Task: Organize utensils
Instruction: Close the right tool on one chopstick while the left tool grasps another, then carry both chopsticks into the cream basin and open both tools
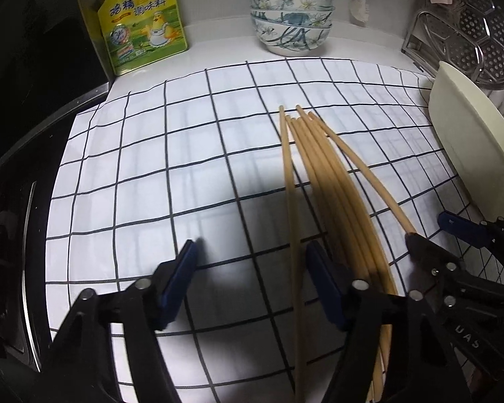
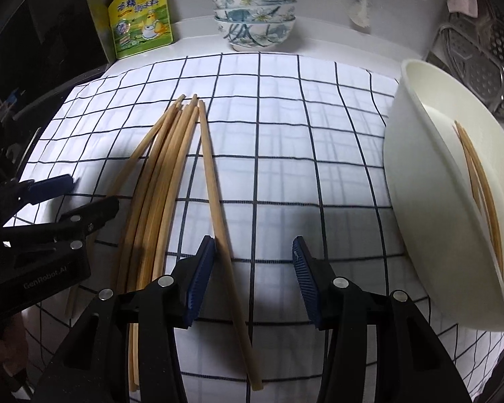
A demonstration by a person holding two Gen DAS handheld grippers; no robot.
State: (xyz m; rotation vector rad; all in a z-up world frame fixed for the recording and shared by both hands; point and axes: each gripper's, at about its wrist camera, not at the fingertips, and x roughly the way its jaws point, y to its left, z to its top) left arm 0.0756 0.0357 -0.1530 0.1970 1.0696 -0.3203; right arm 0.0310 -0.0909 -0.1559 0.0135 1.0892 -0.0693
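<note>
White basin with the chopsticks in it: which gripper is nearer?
Right. The right gripper sits just beside the white basin, open over the checked cloth; the left gripper is beyond the chopstick bundle.

From my left camera, the chopsticks [image 1: 322, 181] run under my left gripper's [image 1: 252, 282] arm and off the bottom edge, so I can't see their near ends. The basin [image 1: 470, 141] is cut by the right edge. The pouch [image 2: 139, 16] print is too small to read. The rack [image 2: 480, 63] sits half out of frame.
</note>
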